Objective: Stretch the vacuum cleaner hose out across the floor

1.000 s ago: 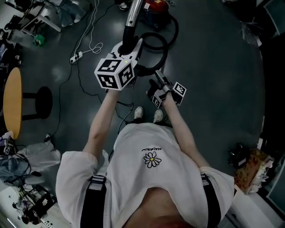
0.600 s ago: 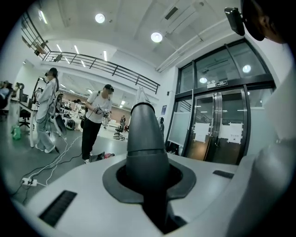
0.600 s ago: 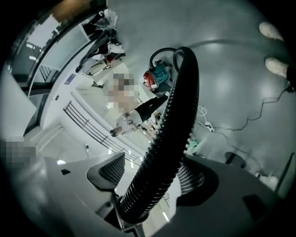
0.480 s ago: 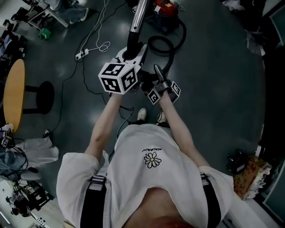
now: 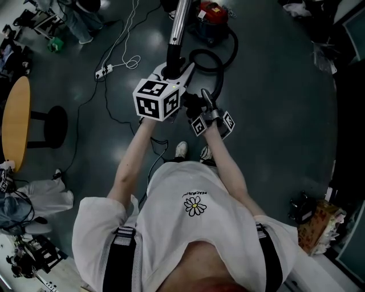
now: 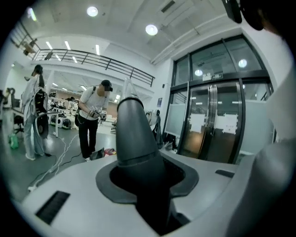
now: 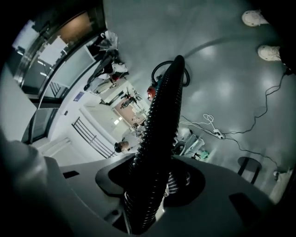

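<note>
Head view showed both grippers held up in front of the person (image 5: pixel 194 205), and compared with one second before they had come nearer to each other. The left gripper (image 5: pixel 171 71) was closed on the dark lower end of the wand (image 5: pixel 178 25), which pointed away toward the red vacuum cleaner (image 5: pixel 212 12). The right gripper (image 5: pixel 201 102) sat just beside it, on the black hose (image 5: pixel 206 51). The hose curled in a loop over the floor (image 5: pixel 274 114) between the grippers and the vacuum cleaner, so it was not lying straight.

Left gripper view showed the jaws pressed onto the dark grey tube (image 6: pixel 134 139) of the wand. The grip was the same as half a second earlier. Only the tube leaned a little more to the left, and the room behind had turned.

Right gripper view showed the clearer change. The jaws pinched the ribbed hose (image 7: pixel 159 125). Before, it bent over in an arc; now it ran nearly straight from the jaws toward the vacuum cleaner (image 7: pixel 151 90), which looked smaller and further off. I judged that this part of the hose was being drawn out, but the loop near the vacuum cleaner meant the stretching was only partly done.
</note>
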Demonstrator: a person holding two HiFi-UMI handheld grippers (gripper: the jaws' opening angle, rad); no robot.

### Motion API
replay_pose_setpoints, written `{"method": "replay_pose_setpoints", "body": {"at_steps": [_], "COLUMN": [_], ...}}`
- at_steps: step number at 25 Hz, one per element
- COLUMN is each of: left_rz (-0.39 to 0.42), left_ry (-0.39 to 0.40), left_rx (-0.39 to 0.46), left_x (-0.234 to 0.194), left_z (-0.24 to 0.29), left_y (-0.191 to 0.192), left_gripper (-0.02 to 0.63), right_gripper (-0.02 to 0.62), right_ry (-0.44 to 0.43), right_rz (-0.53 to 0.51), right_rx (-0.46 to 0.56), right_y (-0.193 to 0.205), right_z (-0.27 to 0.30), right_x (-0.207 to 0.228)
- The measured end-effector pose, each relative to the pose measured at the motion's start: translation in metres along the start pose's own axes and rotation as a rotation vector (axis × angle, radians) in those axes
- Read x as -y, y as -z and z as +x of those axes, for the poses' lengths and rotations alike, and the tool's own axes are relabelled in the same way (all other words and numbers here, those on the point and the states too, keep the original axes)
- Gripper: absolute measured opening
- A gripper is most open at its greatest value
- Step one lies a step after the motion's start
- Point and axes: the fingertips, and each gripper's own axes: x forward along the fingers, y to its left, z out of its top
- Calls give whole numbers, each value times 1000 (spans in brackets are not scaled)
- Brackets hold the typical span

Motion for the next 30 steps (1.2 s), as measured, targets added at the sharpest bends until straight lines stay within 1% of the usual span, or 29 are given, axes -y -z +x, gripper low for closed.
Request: {"method": "replay_pose_setpoints", "body": {"at_steps": [2, 4, 6, 9, 12, 15, 16, 17, 18, 19, 20, 21, 22, 23, 24, 25, 27, 28, 29, 30], "left_rz": [65, 95, 84, 13, -98, -238, -271, -284, -277, -254, -213, -143, -38, 76, 156, 182, 139, 124, 129, 151], "left_ry": [-22, -22, -5, 63, 127, 178, 206, 239, 270, 293, 302, 296, 279, 259, 244, 233, 190, 151, 105, 63], "left_rx": [-105, -188, -237, -285, -289, -273, -277, -291, -315, -345, -378, -416, -455, -486, -496, -482, -401, -351, -299, -241], "left_x": [-1, -1, 1, 8, 7, 2, 4, 7, 10, 13, 14, 14, 13, 12, 10, 8, -5, -16, -26, -34], "left_z": [5, 7, 7, 7, 3, -4, -7, -9, -13, -17, -21, -27, -35, -44, -54, -64, -76, -78, -78, -78], "left_y": [12, 25, 35, 47, 49, 48, 49, 52, 56, 63, 72, 84, 97, 108, 115, 117, 105, 95, 84, 70], "left_gripper": [134, 163, 186, 201, 206, 206, 206, 206, 207, 209, 209, 209, 209, 207, 207, 207, 207, 207, 207, 207], "right_gripper": [189, 177, 169, 164, 164, 164, 164, 164, 164, 164, 164, 164, 164, 166, 166, 166, 166, 166, 166, 166], "right_ry": [-20, -55, -105, -176, -228, -240, -238, -235, -230, -224, -221, -223, -225, -223, -212, -192, -142, -106, -54, 14], "right_rz": [8, -5, -33, -121, -245, -382, -420, -455, -491, -531, -581, -642, -718, -810, -914, -1029, -1293, -1442, -1607, -1779], "right_rx": [79, 145, 199, 239, 203, 136, 114, 90, 62, 28, -9, -45, -76, -106, -139, -178, -285, -347, -411, -482], "right_y": [-13, -27, -42, -62, -63, -50, -46, -42, -37, -30, -22, -14, -6, 1, 9, 19, 50, 68, 85, 98], "right_z": [-3, -6, -6, -1, 16, 37, 43, 50, 56, 62, 67, 72, 76, 79, 81, 83, 88, 90, 92, 93], "right_x": [-7, -20, -40, -80, -123, -158, -168, -178, -187, -197, -207, -219, -233, -248, -262, -273, -284, -282, -274, -261]}}
